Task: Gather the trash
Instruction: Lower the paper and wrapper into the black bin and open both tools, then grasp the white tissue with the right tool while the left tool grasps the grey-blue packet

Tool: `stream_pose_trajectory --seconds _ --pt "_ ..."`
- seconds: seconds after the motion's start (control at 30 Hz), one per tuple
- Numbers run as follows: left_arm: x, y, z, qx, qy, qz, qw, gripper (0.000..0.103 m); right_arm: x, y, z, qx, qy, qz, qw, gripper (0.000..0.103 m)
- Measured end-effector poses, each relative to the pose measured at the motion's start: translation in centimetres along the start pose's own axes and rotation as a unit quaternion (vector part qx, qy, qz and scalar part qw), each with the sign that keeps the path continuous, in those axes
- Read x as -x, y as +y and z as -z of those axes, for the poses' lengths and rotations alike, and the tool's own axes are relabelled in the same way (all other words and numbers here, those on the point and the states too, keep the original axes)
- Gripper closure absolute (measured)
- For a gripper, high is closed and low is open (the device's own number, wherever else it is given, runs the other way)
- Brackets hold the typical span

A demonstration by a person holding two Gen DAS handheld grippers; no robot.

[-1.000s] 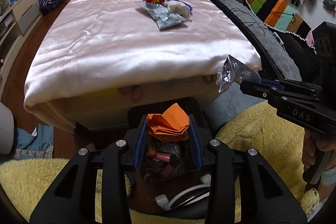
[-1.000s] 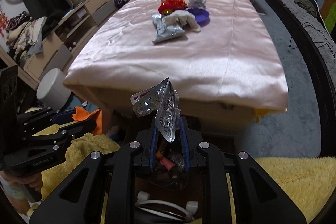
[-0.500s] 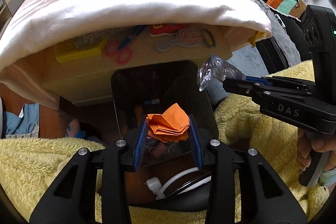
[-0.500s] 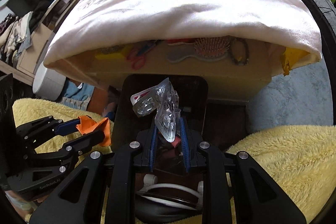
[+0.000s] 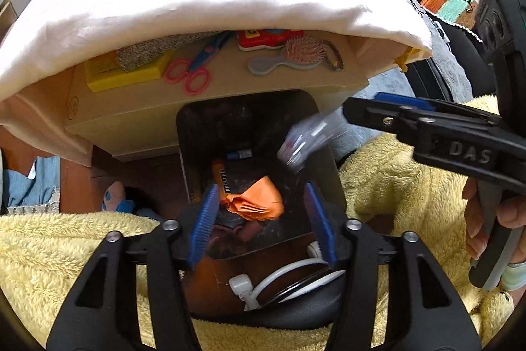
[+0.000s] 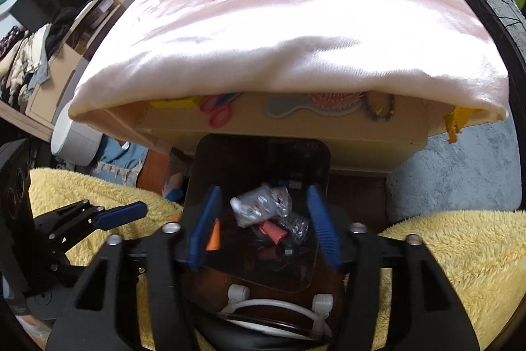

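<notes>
Now both hand-held grippers opening over black bin [image 5: 250, 127], near bench end. Left hand-held gripper [image 5: 263, 219]: crumpled orange paper [image 5: 259, 203] loose between pads, light, soft. Right hand-held gripper [image 6: 261, 227]: clear plastic wrapper [image 6: 259, 206] dropping, crinkly, slippery; pinch folded edge.

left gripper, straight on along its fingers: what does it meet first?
Most likely the orange paper, loose between the opening jaws of the left gripper and dropping into the dark bin. Beyond it, the trash already inside; depth is hard to judge.

pink-sheeted table [image 6: 328, 22] | grey carpet [image 6: 460, 173] | wooden drawers [image 6: 98, 12]
</notes>
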State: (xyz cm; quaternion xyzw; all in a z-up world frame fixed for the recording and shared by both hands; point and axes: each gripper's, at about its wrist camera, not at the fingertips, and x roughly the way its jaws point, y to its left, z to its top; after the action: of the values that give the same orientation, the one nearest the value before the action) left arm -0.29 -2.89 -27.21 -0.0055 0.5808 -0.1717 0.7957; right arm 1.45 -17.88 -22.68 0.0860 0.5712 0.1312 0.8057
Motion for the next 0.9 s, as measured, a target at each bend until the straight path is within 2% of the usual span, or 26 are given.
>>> stream_pose_trajectory --seconds 0.07,0.13,0.23,0.3,0.43,0.57,0.9 --pt "0.3 0.2 0.0 -0.001 -0.003 -0.010 0.9999 0.043 0.4 -0.3 -0.1 -0.002 -0.006 0.006 1.000 0.041" --pt "0.8 0.5 -0.1 0.000 -0.010 -0.021 0.9997 0.026 1.0 -0.6 -0.4 -0.007 -0.016 0.014 1.000 0.034" --pt "1.4 1.1 -0.3 0.005 -0.015 -0.033 0.9993 0.018 2.1 -1.1 -0.5 -0.018 -0.034 0.026 0.999 0.011" --pt "2.0 1.6 -0.6 0.008 -0.017 -0.037 0.9991 0.014 2.7 -1.3 -0.7 -0.016 -0.037 0.030 0.999 0.005" --pt "3.7 2.3 -1.4 0.012 -0.042 -0.044 0.9981 0.009 3.9 -1.5 -1.3 -0.004 -0.049 0.047 0.998 0.004" --pt "5.5 2.4 -2.5 0.014 -0.067 -0.050 0.9964 0.008 5.0 -2.4 -2.5 -0.014 -0.064 0.042 0.997 0.004" --pt "7.5 2.3 -7.6 0.010 -0.095 -0.060 0.9936 0.008 6.9 -2.9 -8.3 -0.006 -0.108 0.048 0.993 0.004"
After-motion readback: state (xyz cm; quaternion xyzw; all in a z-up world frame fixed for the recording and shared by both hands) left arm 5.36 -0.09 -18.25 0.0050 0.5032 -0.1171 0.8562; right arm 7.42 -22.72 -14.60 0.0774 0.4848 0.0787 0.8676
